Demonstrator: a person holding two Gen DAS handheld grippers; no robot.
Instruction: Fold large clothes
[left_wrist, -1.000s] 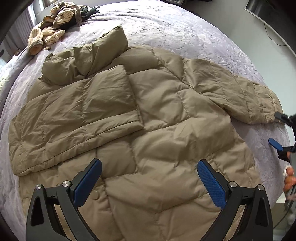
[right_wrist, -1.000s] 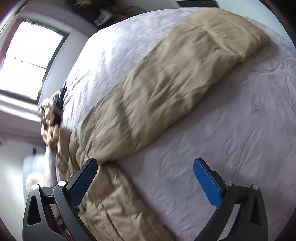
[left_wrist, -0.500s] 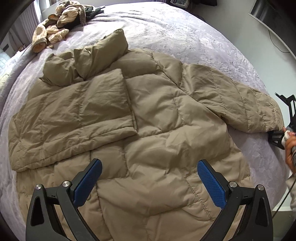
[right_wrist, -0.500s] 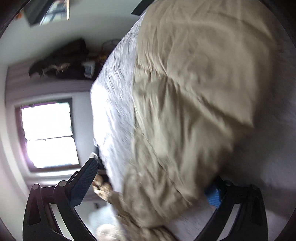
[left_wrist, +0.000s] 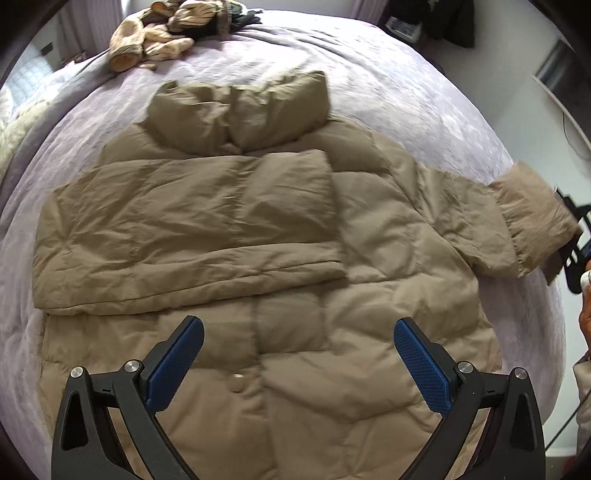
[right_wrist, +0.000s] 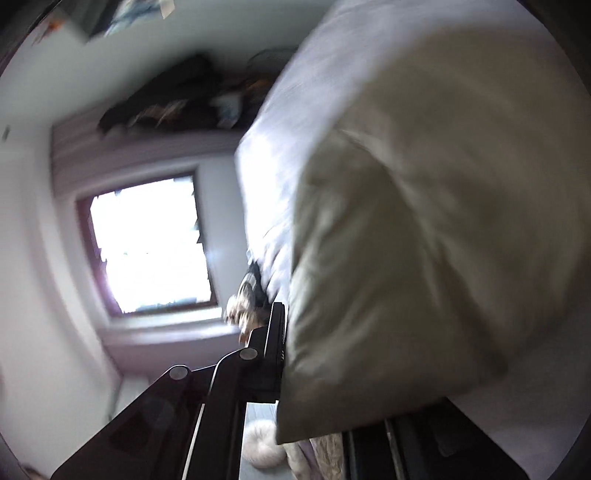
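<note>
Left wrist view: the left gripper is hovering, fingers apart, over the tan puffer jacket on the bed; the right gripper is clamping its sleeve cuff (blurred).

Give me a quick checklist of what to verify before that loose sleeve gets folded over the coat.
1. Right gripper has the sleeve cuff: ok, jaws closed on the fabric.
2. Left gripper free: ok, jaws open above the coat, holding nothing.
3. Other sleeve already folded across the chest: ok.
4. Landing area on the coat unobstructed: ok.
5. Coat lying flat on the bed: ok, only light wrinkles.
6. How firm the grip on the cuff is: cannot tell, right view is blurred.
</note>
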